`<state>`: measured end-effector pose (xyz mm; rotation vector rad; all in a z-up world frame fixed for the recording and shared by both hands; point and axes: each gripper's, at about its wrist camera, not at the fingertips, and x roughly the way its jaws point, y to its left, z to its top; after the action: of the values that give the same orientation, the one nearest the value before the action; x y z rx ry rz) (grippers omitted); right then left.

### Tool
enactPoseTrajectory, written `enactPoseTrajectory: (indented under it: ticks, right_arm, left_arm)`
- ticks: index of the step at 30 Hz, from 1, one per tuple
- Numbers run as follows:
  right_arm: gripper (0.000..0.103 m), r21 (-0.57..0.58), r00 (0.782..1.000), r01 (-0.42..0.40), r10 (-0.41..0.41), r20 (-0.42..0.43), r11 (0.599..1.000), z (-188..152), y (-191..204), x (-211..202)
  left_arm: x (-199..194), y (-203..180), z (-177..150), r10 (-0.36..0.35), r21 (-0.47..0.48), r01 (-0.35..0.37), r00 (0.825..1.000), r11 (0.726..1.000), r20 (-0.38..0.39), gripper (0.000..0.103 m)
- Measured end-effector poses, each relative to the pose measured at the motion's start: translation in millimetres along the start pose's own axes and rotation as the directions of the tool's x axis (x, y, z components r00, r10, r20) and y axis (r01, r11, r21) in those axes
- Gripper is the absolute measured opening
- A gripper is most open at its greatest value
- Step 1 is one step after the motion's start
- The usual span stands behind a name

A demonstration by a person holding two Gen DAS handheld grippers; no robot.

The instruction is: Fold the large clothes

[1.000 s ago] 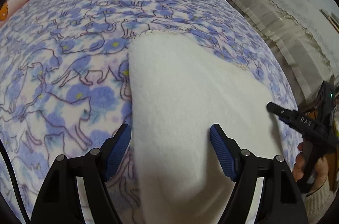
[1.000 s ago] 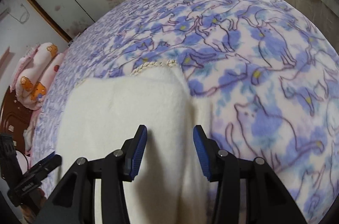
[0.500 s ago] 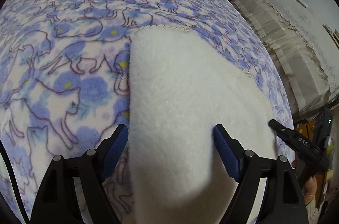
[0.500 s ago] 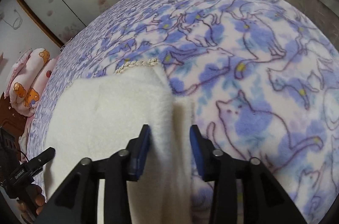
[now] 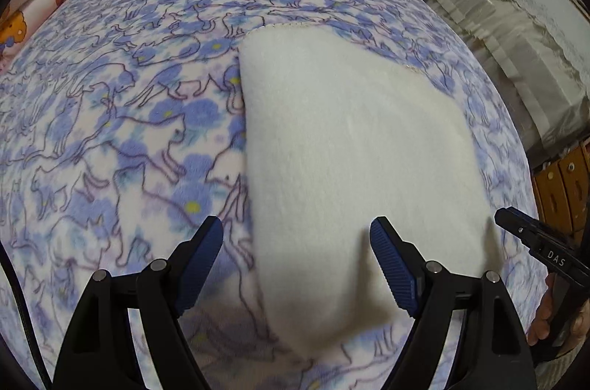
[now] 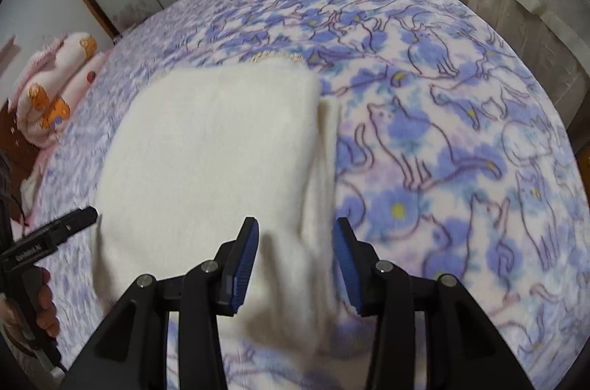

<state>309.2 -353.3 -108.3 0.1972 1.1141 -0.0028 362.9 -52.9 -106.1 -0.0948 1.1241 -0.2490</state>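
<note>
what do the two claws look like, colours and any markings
Both are matte black jointed linkages with silver rivets and ribbed blue finger pads: left claw, right claw. Seen from the left wrist camera, the right claw's black side carries white "DAS" lettering. A bare hand holds the left claw's handle.

Both cams sit close above the bed (image 5: 110, 117), looking forward and down past their own jaws. Left one angles right, right one angles left, so both catch the same white cloth (image 5: 350, 150) (image 6: 206, 150).

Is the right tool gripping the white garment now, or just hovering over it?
Cannot tell. In the right wrist view the right tool is open around the white garment, but blur hides any pad contact.
</note>
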Motion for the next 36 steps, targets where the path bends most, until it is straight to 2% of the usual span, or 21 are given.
enactPoseTrajectory:
  ticks: [6,12,17,20,22,23,26,30,32,33,36]
  right_arm:
    - [0.043,-0.068,0.999,0.034,-0.036,-0.039,0.997,-26.6,20.8,-20.9]
    - [0.043,-0.055,0.995,-0.094,0.096,0.023,0.994,-38.9,26.7,-49.1]
    - [0.044,-0.13,0.997,-0.067,0.072,0.038,0.989,-32.9,40.3,-66.4]
    - [0.061,-0.144,0.995,-0.08,0.087,0.039,0.986,-24.2,43.8,-76.2]
    - [0.082,-0.155,0.995,-0.076,0.085,0.049,0.985,-17.0,43.2,-79.4]
    - [0.086,-0.159,0.996,-0.066,0.075,0.055,0.985,-13.5,42.5,-79.9]
    - [0.087,-0.156,0.997,-0.058,0.066,0.046,0.986,-3.6,37.5,-75.9]
    - [0.087,-0.098,0.995,-0.095,0.097,0.016,0.991,6.8,21.1,-60.0]
    - [0.087,-0.077,0.995,-0.103,0.103,0.002,0.992,10.0,13.1,-48.9]
    - [0.087,-0.074,0.995,-0.101,0.101,-0.003,0.992,11.3,9.3,-43.1]
    - [0.087,-0.057,0.994,-0.111,0.11,-0.024,0.992,13.8,-0.5,-26.9]
  left_arm:
    - [-29.4,-5.7,-26.7,-0.001,0.036,0.001,1.0,0.999,0.008,0.081]
    - [-44.3,-6.7,-41.2,-0.02,0.048,0.024,0.998,0.999,-0.063,0.081]
    - [-49.7,-4.1,-37.1,0.014,0.069,-0.008,0.996,0.998,-0.089,0.081]
    - [-52.9,-0.2,-29.2,0.015,0.059,-0.009,0.995,0.998,-0.097,0.081]
    - [-52.5,1.5,-23.6,0.009,0.057,-0.003,0.995,0.998,-0.101,0.081]
    - [-51.6,1.6,-21.2,0.009,0.059,-0.003,0.995,0.998,-0.103,0.081]
    - [-45.5,2.2,-13.2,-0.015,0.061,0.022,0.993,0.998,-0.115,0.081]
    - [-28.7,2.7,-6.3,-0.057,0.037,0.063,0.987,0.997,-0.151,0.081]
    - [-17.1,2.9,-3.0,-0.072,0.033,0.079,0.983,0.996,-0.172,0.088]
    - [-11.4,2.7,-1.8,-0.076,0.036,0.083,0.981,0.996,-0.178,0.096]
    - [2.2,3.7,1.3,-0.076,0.041,0.085,0.982,0.996,-0.172,0.097]
